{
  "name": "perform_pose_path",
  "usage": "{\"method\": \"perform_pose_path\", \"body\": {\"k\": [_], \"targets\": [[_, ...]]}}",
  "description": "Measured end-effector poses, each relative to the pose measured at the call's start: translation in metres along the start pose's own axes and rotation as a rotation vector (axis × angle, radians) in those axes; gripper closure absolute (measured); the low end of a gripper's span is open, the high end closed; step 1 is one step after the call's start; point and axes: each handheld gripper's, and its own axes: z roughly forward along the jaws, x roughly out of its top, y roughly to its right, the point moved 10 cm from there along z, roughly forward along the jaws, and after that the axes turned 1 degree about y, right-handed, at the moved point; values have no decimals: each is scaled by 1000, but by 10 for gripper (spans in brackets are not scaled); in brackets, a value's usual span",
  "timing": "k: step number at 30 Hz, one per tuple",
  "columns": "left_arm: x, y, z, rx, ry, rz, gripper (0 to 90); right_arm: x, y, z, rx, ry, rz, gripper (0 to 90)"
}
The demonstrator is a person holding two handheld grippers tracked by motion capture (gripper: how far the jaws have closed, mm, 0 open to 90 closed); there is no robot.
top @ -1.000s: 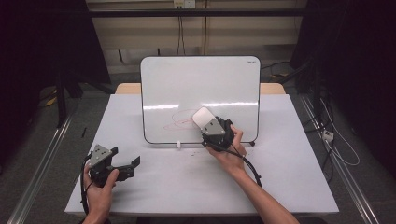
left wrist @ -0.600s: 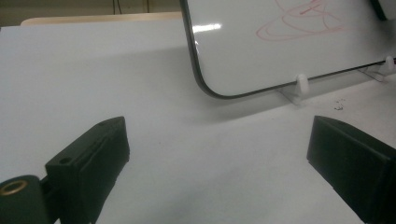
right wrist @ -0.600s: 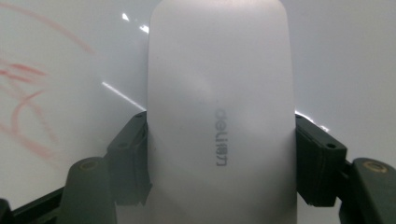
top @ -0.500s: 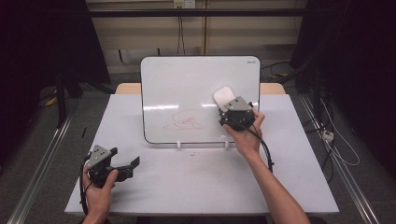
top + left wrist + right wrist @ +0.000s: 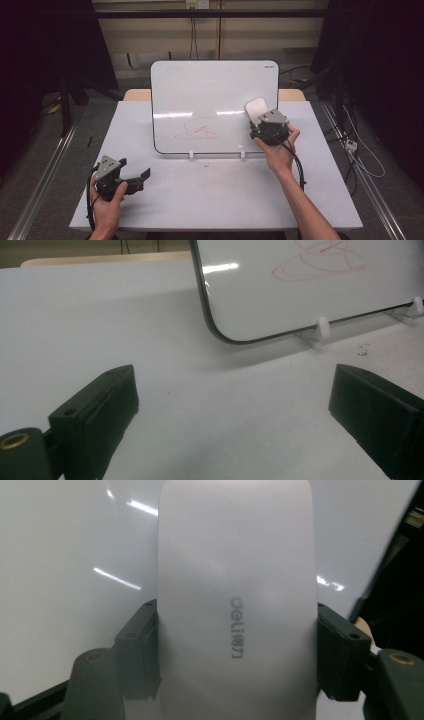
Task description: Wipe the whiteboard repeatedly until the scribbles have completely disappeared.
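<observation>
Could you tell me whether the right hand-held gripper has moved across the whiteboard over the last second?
Yes. The right hand-held gripper, shut on the white eraser, has moved rightward from the whiteboard's lower middle to near its right edge.

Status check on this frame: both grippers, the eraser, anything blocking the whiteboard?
Right gripper shut on white eraser, up at whiteboard right side. Left gripper open, empty, low over table. Red scribble unwiped. Nothing in the way.

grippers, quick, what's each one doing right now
left gripper: open, holding nothing, low over the table.
right gripper: shut on the eraser, at the whiteboard.
</observation>
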Motion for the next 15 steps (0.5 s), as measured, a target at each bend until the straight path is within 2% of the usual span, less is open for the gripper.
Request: {"method": "perform_pose_path", "body": {"k": [2,7,12,15], "targets": [[-1,0,0,-2,-8,7,56,-1,-13,0,25,-3,-14,315],[0,0,0,-3,3,-1,56,1,-55,3,76,-7,-100,315],[0,0,-1,-2,1,-1,56,7,-84,6,117,-5,-144,315],[0,0,0,-7,5,0,56,9,-105,8,146,-9,-195,315]]}}
